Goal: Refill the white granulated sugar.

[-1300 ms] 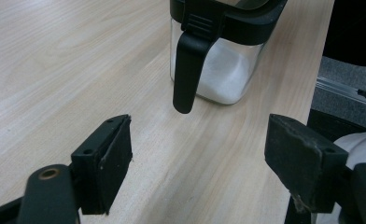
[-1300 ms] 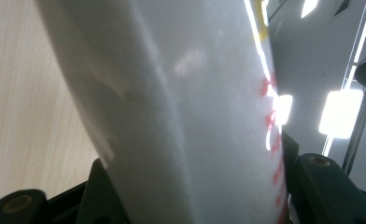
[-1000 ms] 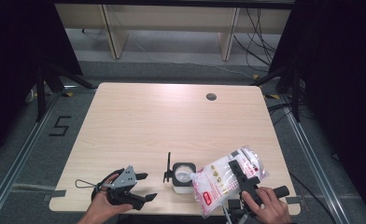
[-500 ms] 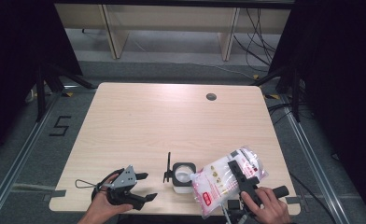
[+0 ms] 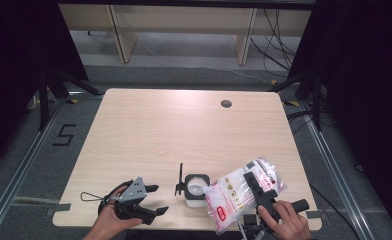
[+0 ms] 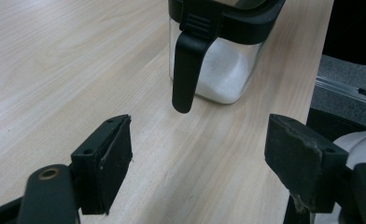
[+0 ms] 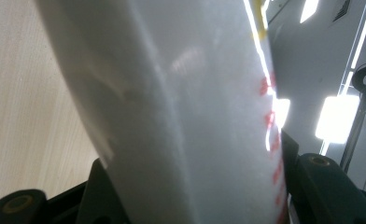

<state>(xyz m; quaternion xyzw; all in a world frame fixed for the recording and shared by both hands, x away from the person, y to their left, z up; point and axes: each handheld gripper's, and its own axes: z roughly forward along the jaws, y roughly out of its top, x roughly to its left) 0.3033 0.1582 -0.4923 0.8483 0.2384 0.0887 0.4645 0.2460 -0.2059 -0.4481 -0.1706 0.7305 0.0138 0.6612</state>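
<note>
Two grippers at work: right gripper (image 5: 258, 192) clamps a tilted bag of white granules (image 5: 236, 197) over the lidded glass jar (image 5: 196, 188); left gripper (image 5: 153, 199) hangs released beside it; next, tip further.

The bag (image 7: 186, 107) runs off the top and bottom of the right gripper view, blurred, its red print unreadable, and it hides most of both jaws. In the left gripper view the jar's (image 6: 228, 70) lid is cut off above.

"5" on floor (image 5: 65, 135)
</note>
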